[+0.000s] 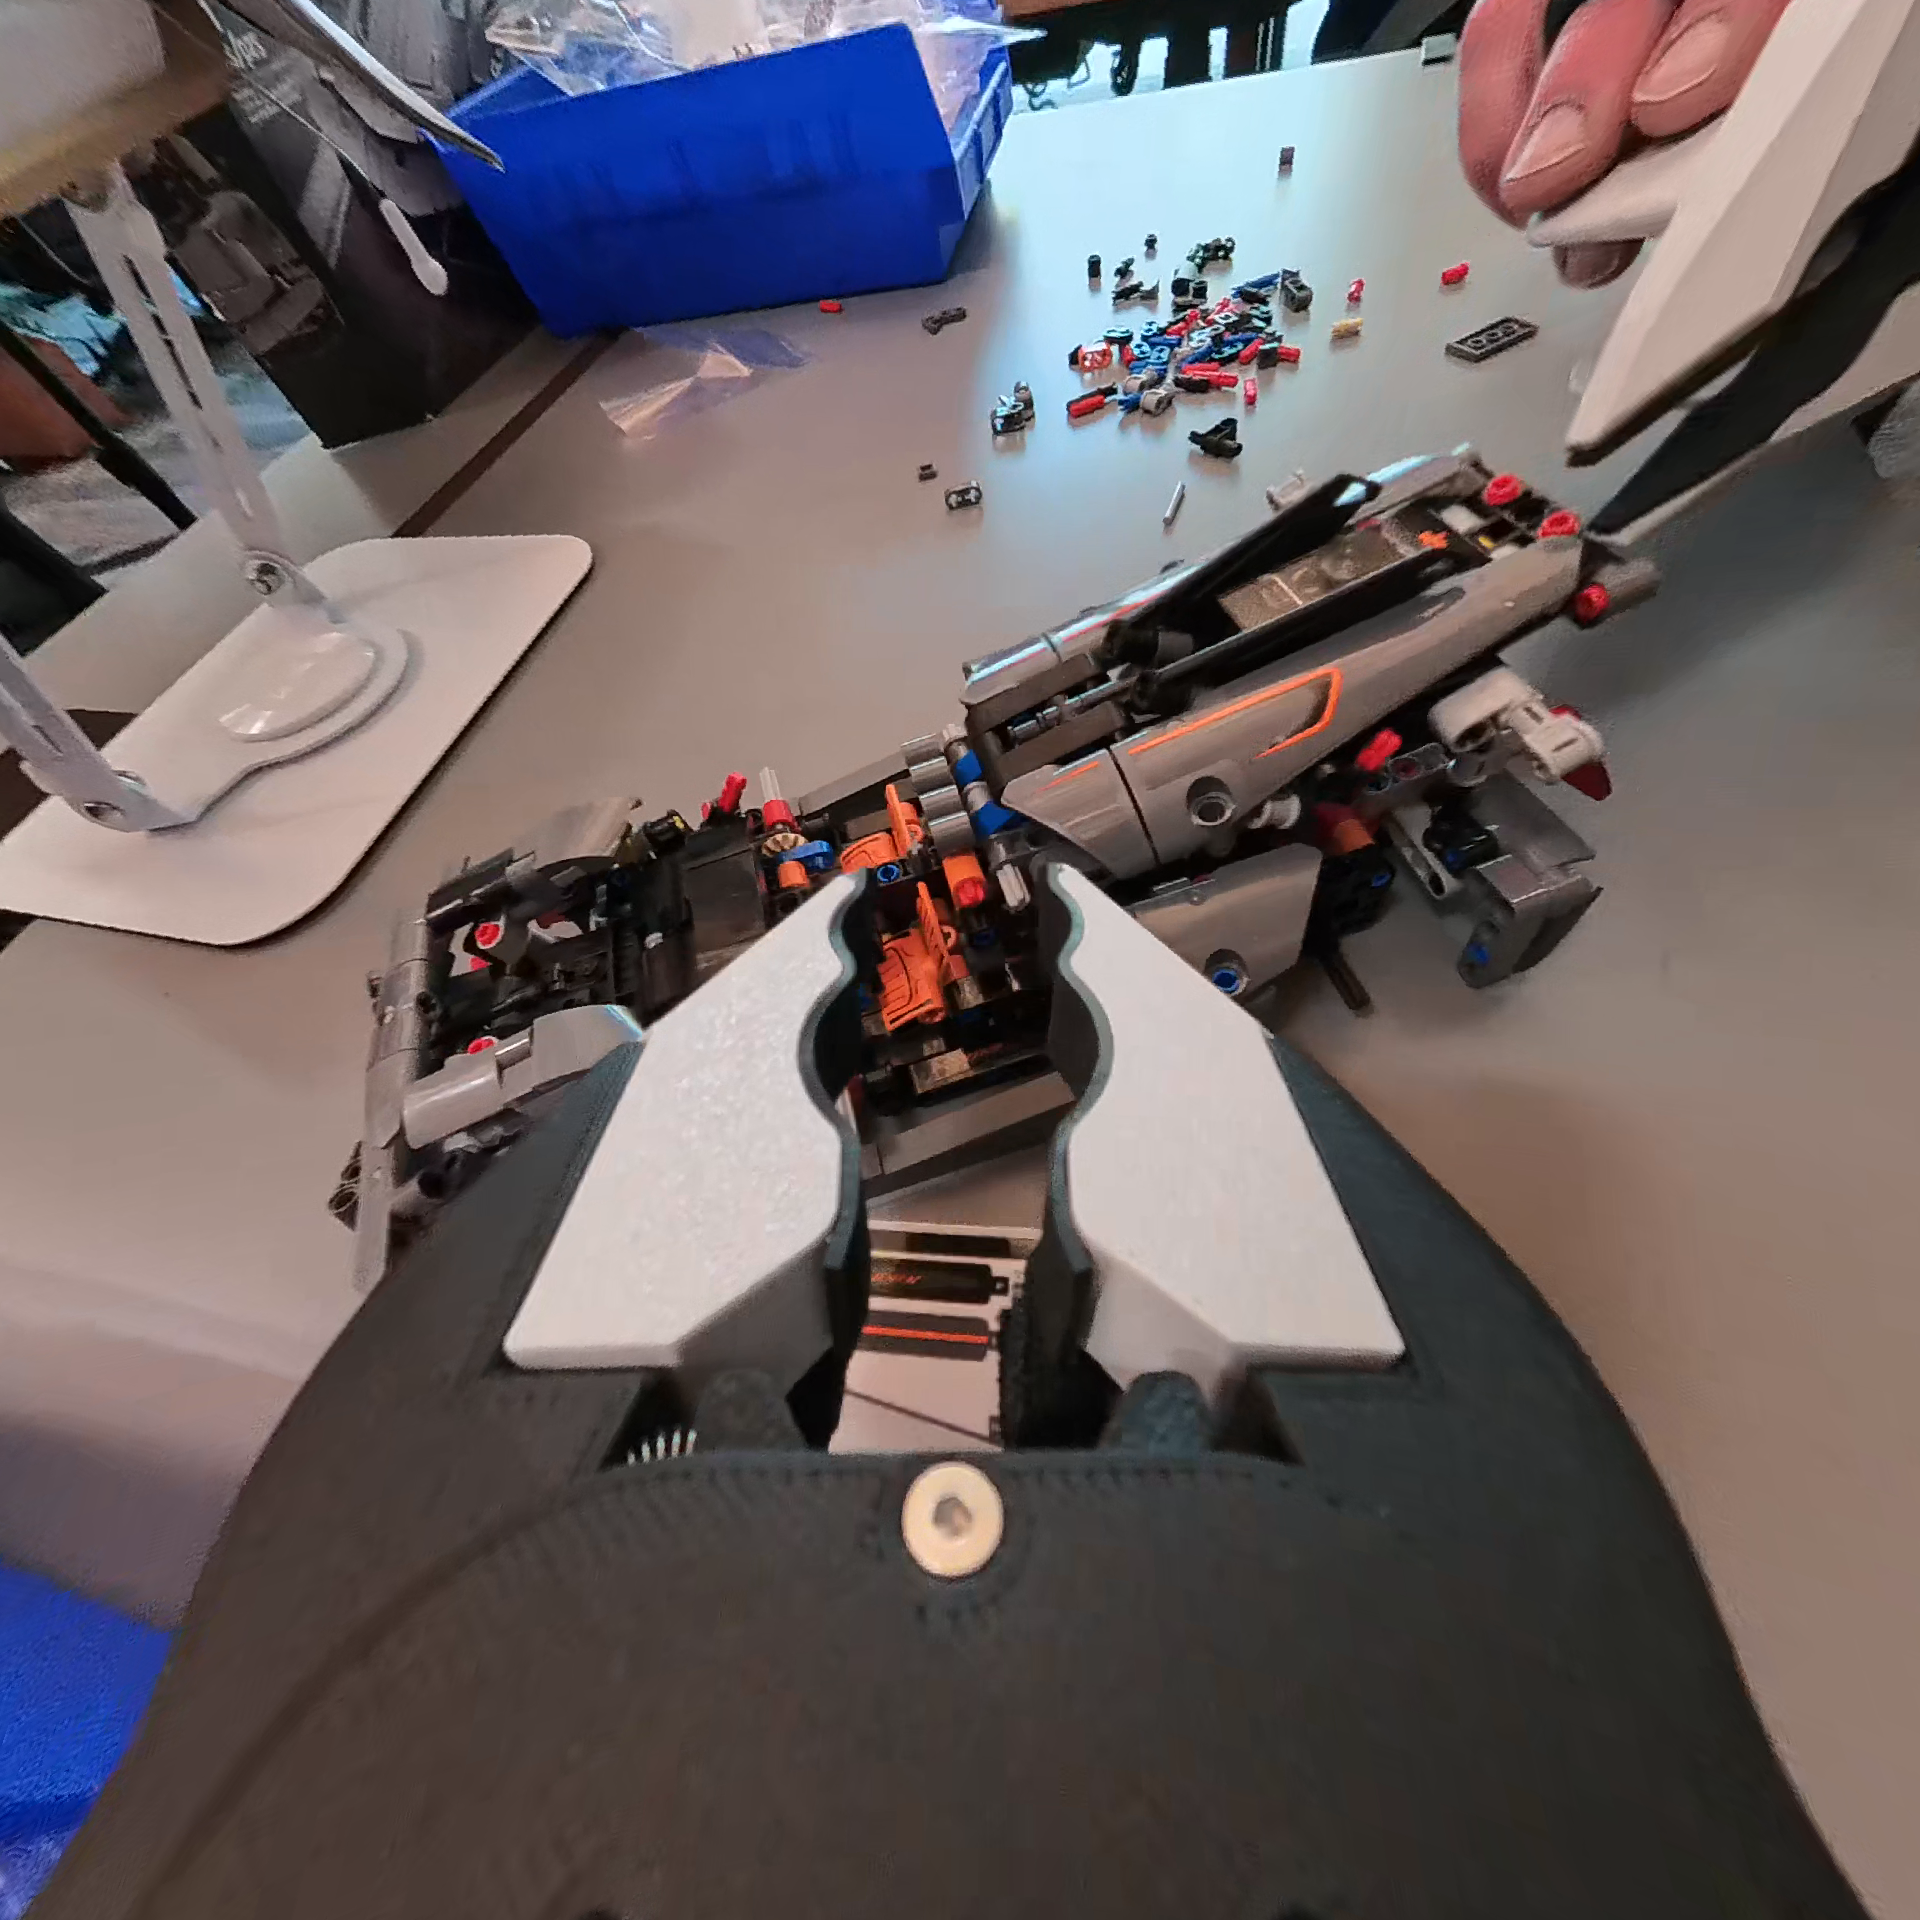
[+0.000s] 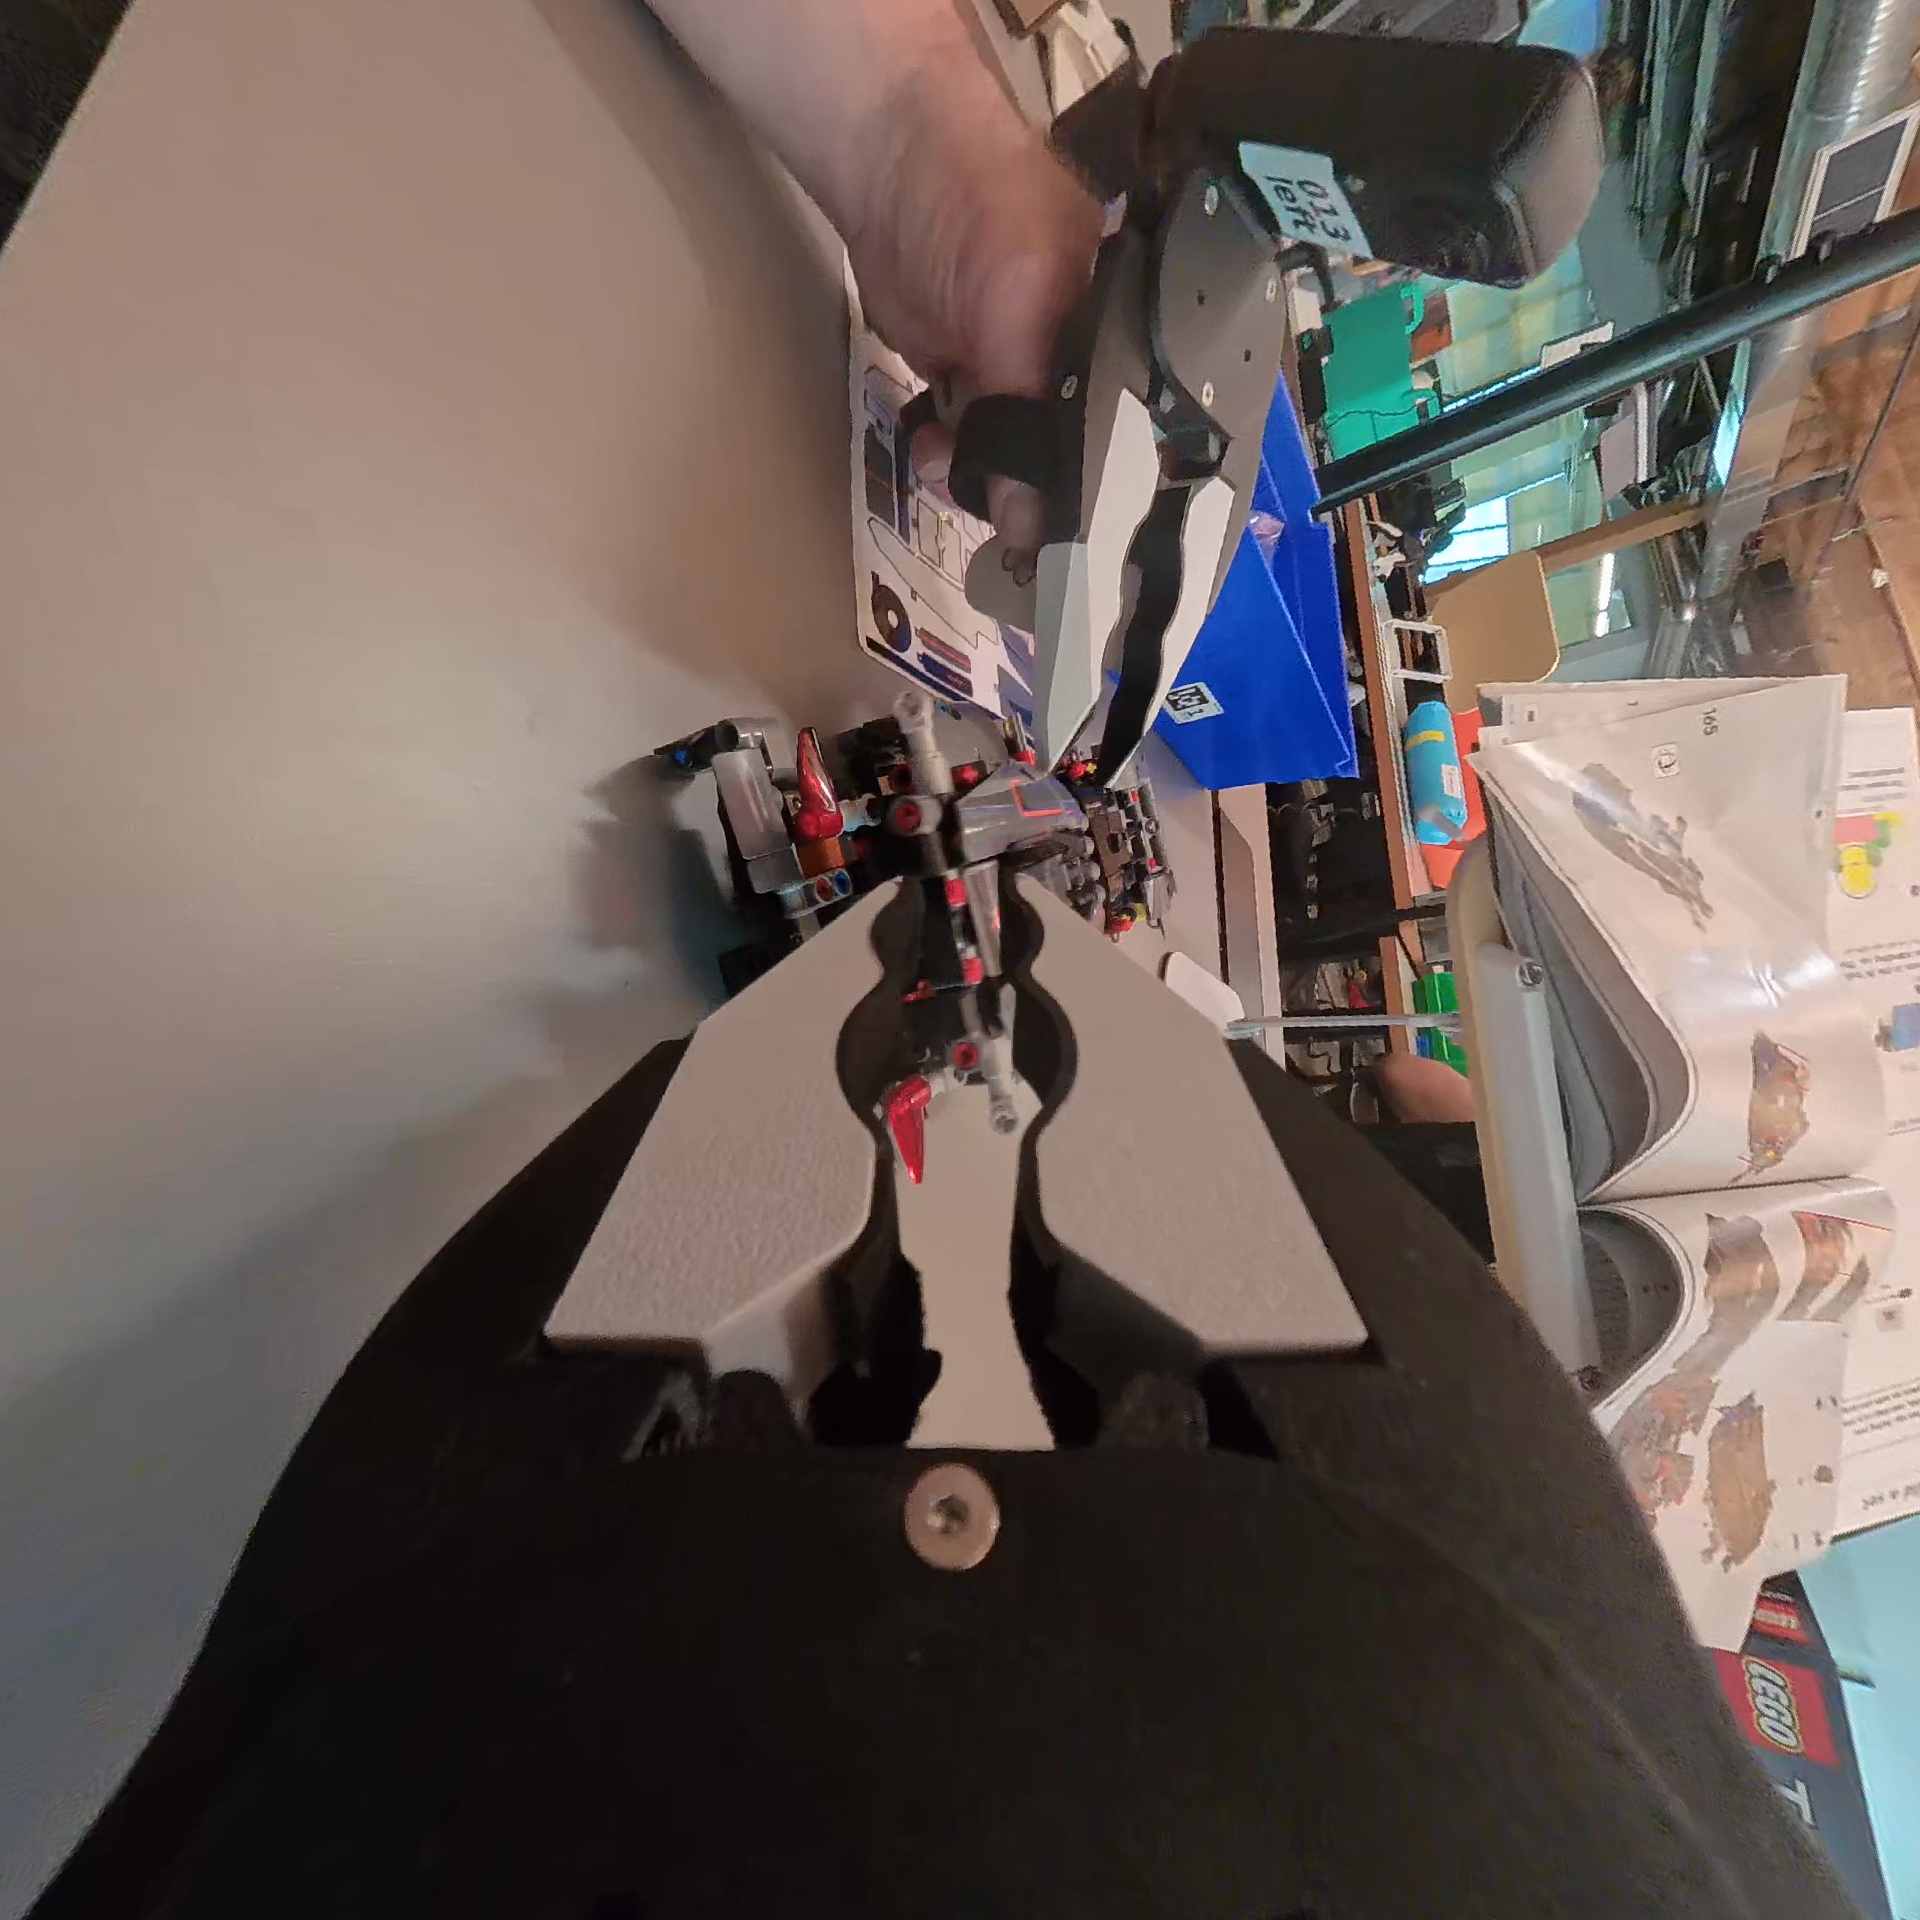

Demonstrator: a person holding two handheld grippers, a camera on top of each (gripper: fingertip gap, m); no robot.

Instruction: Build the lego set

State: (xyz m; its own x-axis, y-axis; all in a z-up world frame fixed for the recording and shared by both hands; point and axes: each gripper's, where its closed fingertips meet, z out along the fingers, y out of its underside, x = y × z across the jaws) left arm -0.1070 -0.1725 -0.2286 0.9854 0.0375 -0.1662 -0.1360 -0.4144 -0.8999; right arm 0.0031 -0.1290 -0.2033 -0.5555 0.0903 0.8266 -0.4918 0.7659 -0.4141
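The half-built grey and black lego car (image 1: 1195,748) with orange stripes and orange seats lies lengthwise on the grey table (image 1: 727,540). My left gripper (image 1: 956,878) is partly open, its fingertips over the cockpit and seats in the car's middle; it shows from the side in the right wrist view (image 2: 1081,771). My right gripper (image 2: 961,888) is closed on the car's rear end (image 2: 997,810), around a black beam with red pins, above a red tail light (image 2: 906,1132). In the left wrist view its tips (image 1: 1600,525) meet the car's rear corner.
Several loose small pieces (image 1: 1184,343) lie behind the car. A blue bin (image 1: 727,177) stands at the back left and a white stand base (image 1: 312,727) at the left. An open instruction book (image 2: 1714,1039) and a sticker sheet (image 2: 914,582) are nearby. The tips of one gripper are about 12 cm away from the tips of the other.
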